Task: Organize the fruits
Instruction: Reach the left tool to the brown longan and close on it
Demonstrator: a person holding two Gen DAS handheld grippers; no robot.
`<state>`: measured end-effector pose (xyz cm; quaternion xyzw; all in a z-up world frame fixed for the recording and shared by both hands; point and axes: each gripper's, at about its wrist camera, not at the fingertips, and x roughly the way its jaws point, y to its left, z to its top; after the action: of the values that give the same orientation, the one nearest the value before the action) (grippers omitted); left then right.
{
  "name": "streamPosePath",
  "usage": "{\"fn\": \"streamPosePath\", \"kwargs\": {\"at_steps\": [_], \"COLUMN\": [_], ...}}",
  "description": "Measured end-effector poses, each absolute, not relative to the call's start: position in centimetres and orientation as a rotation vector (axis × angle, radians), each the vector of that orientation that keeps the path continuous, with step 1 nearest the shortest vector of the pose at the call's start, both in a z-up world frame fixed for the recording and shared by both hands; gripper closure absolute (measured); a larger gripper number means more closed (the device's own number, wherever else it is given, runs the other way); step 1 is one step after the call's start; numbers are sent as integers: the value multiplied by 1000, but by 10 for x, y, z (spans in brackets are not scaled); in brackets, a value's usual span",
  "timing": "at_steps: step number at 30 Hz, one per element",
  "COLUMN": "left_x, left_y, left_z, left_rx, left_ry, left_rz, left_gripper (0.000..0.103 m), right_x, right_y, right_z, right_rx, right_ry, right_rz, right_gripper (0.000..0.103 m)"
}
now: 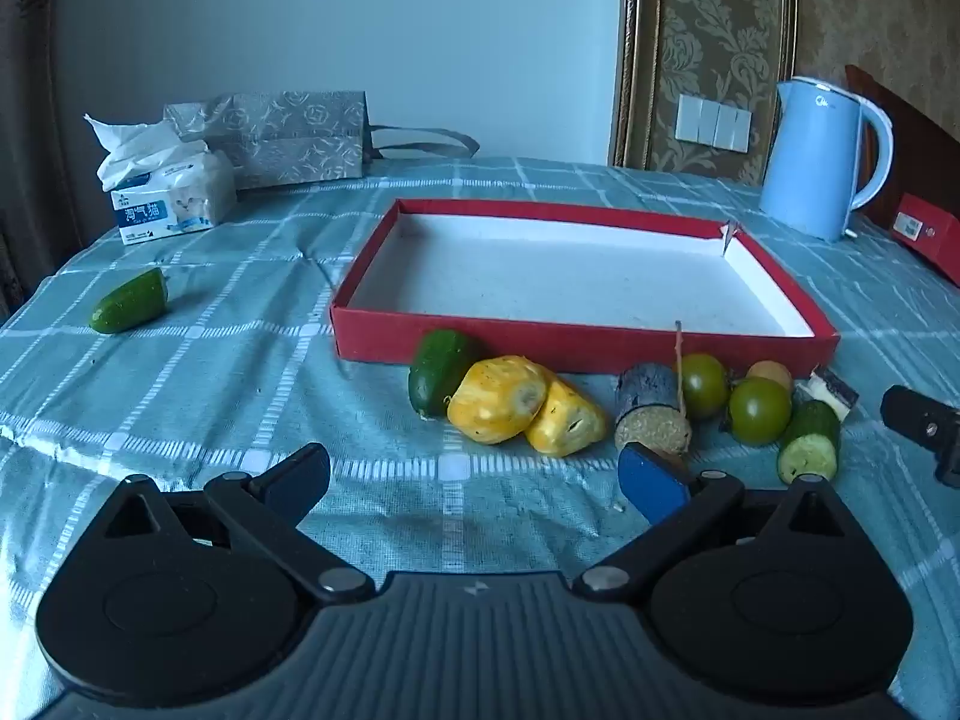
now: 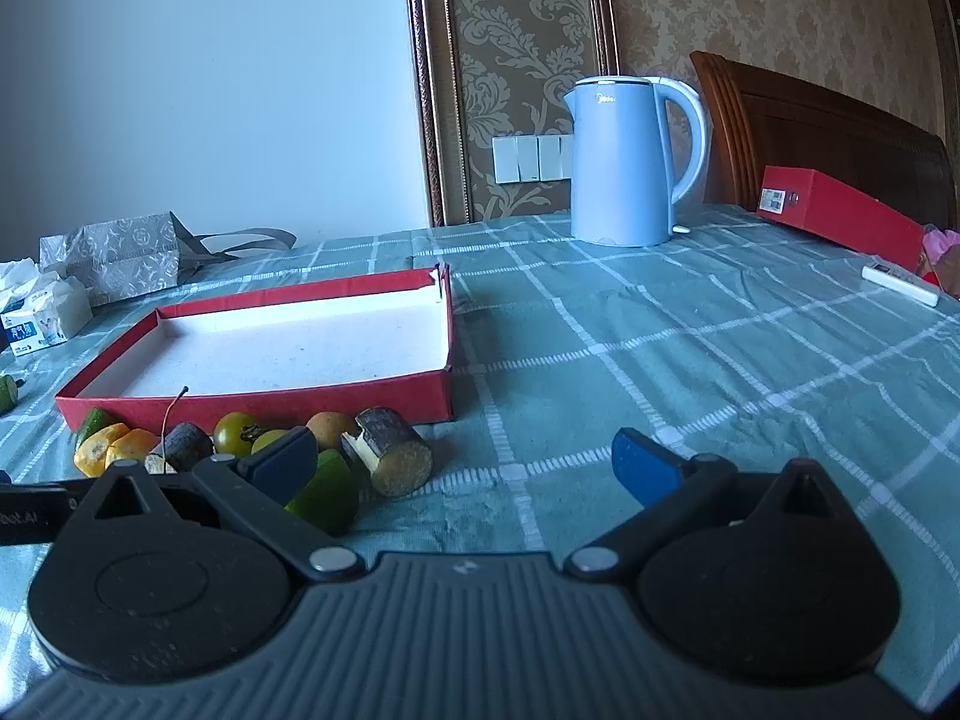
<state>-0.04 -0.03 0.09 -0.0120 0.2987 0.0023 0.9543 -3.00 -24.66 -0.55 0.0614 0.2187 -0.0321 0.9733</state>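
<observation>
Left wrist: lone cucumber | right wrist: remote | both tongs wide, empty

Plain pale wall far left, gold patterned wallpaper far right with switch panel, wooden headboard, teal checked tablecloth, soft daylight.

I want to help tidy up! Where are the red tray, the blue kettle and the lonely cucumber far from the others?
red tray (image 1: 576,341): left wrist view, on its front wall.
blue kettle (image 2: 621,162): right wrist view, middle of its body.
lone cucumber piece (image 1: 129,302): left wrist view, middle of its green skin.
</observation>
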Motion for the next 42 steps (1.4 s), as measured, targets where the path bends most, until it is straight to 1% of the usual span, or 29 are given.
{"fn": "streamPosePath", "kwargs": {"at_steps": [11,25,42], "left_x": [1,3,10], "left_y": [-13,-37,-41], "left_z": [8,-2,-10], "left_rx": [-17,15,32], "left_ry": [612,620,638], "left_rz": [-41,-71,-72], "left_gripper": [0,0,0], "right_x": [-31,-35,-31], "right_y": [-252,-259,-263], "right_z": [-6,-6,-8], "right_rx": [137,153,162], "right_ry": [459,458,468], "right_rz": [-77,-91,-94], "right_gripper": [0,0,0]}}
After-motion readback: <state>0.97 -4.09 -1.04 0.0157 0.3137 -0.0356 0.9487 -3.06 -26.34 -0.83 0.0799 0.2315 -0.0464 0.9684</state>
